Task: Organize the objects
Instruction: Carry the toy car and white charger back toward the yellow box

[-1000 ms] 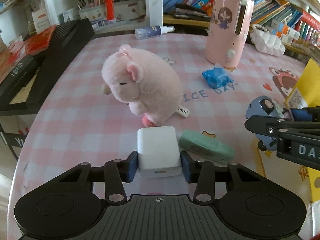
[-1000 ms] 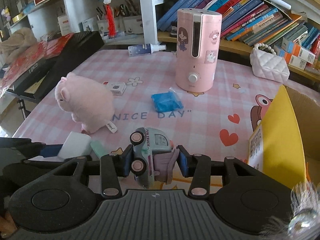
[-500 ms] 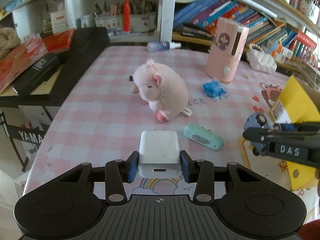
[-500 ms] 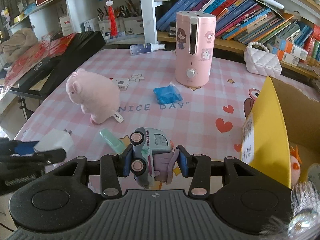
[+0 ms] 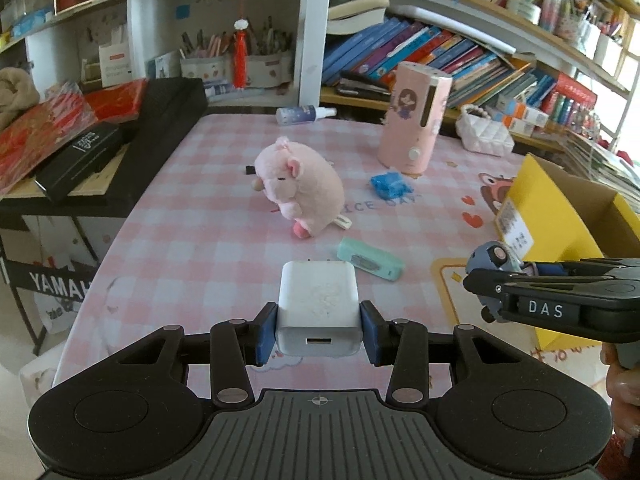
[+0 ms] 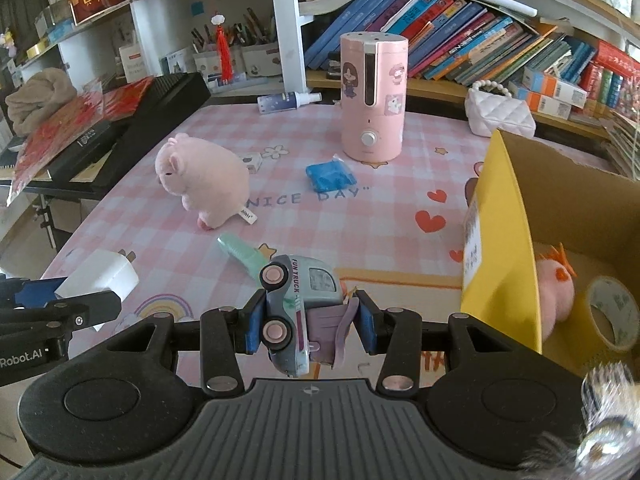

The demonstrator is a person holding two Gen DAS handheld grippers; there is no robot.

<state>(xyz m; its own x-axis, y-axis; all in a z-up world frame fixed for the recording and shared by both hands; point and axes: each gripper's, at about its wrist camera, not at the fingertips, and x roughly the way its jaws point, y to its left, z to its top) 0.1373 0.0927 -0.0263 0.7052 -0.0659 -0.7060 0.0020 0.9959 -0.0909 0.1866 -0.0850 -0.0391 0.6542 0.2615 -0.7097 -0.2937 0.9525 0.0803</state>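
Step in hand: carrying two things to box. Left gripper [image 5: 318, 334] jaws pinch white charger [image 5: 318, 312], held up above pink worktop [image 5: 200, 248]. Right gripper [image 6: 306, 326] jaws pinch toy truck [image 6: 298, 312], tipped on its side, just beside yellow box [image 6: 560, 216]. Box open, with pink plush and tape roll [image 6: 614, 314] inside. We think next move: swing truck over box edge, spread jaws, drop it. Then charger. Pig plush [image 5: 300, 188], green case [image 5: 370, 265], blue packet [image 5: 392, 185] wait on worktop.

my two wrist cameras look forward and down over the pink checked table [image 5: 200, 240], both sharing the plush pig [image 5: 304, 188] [image 6: 204, 180].
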